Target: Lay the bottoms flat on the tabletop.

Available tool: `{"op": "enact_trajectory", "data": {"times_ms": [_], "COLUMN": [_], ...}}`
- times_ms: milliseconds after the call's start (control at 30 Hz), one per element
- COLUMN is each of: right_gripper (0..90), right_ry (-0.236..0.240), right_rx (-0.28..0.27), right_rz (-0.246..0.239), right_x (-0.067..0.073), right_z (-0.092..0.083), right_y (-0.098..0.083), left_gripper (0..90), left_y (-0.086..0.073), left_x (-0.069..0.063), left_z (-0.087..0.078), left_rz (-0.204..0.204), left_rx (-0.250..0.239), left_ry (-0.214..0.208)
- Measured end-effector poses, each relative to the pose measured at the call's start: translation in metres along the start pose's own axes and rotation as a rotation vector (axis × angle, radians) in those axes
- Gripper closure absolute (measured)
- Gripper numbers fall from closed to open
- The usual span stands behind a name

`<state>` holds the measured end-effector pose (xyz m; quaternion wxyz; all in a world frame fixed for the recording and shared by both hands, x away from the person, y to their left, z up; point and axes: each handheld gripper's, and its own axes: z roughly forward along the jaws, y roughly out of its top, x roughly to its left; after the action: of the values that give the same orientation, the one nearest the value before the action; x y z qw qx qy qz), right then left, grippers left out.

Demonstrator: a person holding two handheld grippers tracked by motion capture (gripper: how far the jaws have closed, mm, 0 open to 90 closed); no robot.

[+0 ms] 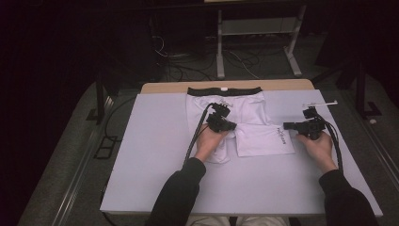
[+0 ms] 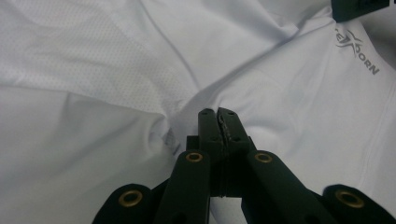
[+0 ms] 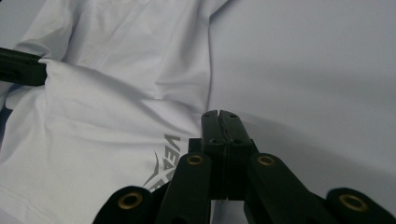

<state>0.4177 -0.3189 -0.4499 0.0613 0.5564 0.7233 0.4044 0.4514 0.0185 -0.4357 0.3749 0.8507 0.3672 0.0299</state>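
Both grippers closed, nothing clamped. Left gripper (image 2: 218, 113) sits over white shorts (image 1: 226, 110) centre; right gripper (image 3: 219, 114) at shorts' 3 o'clock hem, on table (image 1: 155, 155).

left claw (image 2: 218, 113) closed, right claw (image 3: 219, 113) closed

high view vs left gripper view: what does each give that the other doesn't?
High view alone: the whole table, the white shorts laid out with their black waistband at the far edge, both forearms, and the right gripper at the garment's right side beside the printed logo.

Left gripper view alone: the mesh weave of the fabric, its creases, and the left gripper with its jaws shut together over the cloth; whether fabric is pinched is unclear.

Both: the shorts, the logo, the left gripper.
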Motion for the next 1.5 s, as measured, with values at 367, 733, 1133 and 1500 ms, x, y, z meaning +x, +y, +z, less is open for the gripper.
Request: {"op": "enact_trajectory", "data": {"times_ms": [367,733,1133,1500], "right_gripper": [61.8,28.0,21.4,26.8], "right_ry": [0.008,0.061,0.044,0.053], "right_rx": [-0.048,-0.109,-0.013,0.054], "right_rz": [0.021,0.007,0.030,0.100], "right_x": [0.002,0.028,0.034,0.029], "right_z": [-0.010,-0.040,-0.048,-0.052], "right_y": [0.001,-0.006,-0.034,-0.048], "left_gripper": [63.5,41.6,41.2,44.0], "left_y": [0.005,-0.017,-0.056,-0.070], "left_x": [-0.017,-0.045,-0.043,-0.047], "left_z": [-0.018,-0.040,-0.028,-0.022], "left_rz": [-0.006,-0.105,-0.226,-0.254], "left_rx": [-0.023,-0.117,-0.089,-0.048], "left_ry": [-0.022,-0.101,-0.161,-0.195]}}
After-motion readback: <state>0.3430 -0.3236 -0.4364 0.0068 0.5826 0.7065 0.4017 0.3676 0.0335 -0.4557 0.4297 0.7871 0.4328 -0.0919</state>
